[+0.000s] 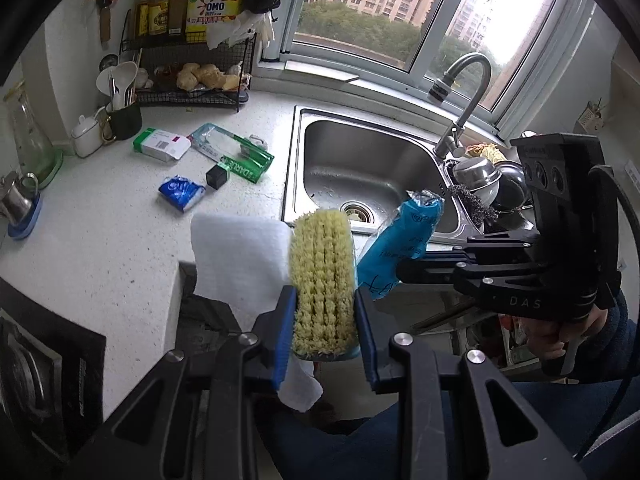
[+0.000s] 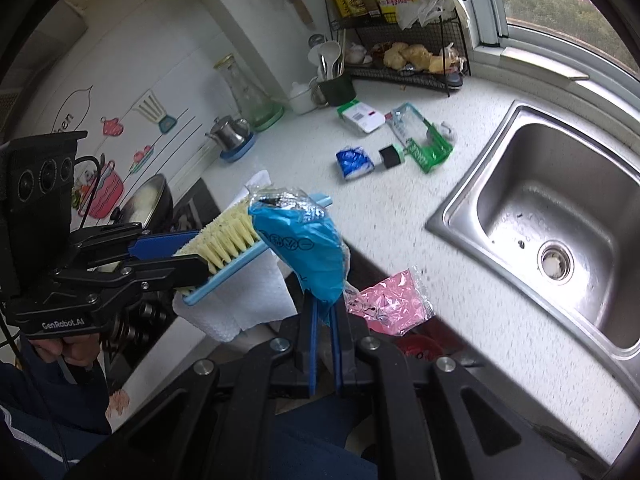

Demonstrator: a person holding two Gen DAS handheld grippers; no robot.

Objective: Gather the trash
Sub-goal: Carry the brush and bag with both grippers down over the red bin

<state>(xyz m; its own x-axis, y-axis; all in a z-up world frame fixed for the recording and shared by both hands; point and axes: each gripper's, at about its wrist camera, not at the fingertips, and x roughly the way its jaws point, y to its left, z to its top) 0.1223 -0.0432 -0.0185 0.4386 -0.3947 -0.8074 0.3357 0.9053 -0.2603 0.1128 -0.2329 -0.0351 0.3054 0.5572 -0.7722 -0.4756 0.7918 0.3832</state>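
Observation:
My left gripper [image 1: 325, 308] is shut on a scrub brush [image 1: 323, 280] with yellow bristles and a light blue back, with a white paper towel [image 1: 236, 260] hanging behind it; the brush also shows in the right wrist view [image 2: 224, 248]. My right gripper [image 2: 325, 320] is shut on a crumpled blue wrapper [image 2: 308, 256], also seen in the left wrist view [image 1: 400, 248]. A pink wrapper [image 2: 390, 304] lies at the counter's front edge. On the counter lie a blue-white packet [image 1: 182, 192], a small black box [image 1: 218, 176], a green toothpaste carton [image 1: 240, 158] and a green-white box [image 1: 162, 144].
A steel sink [image 1: 360, 172] with a curved faucet [image 1: 464, 100] sits at the right, with bowls [image 1: 480, 178] beside it. A wire rack [image 1: 188, 68] with bottles and ginger stands at the back. A utensil cup [image 1: 124, 120], a glass jar [image 1: 28, 136] and a steel teapot [image 2: 230, 132] line the wall.

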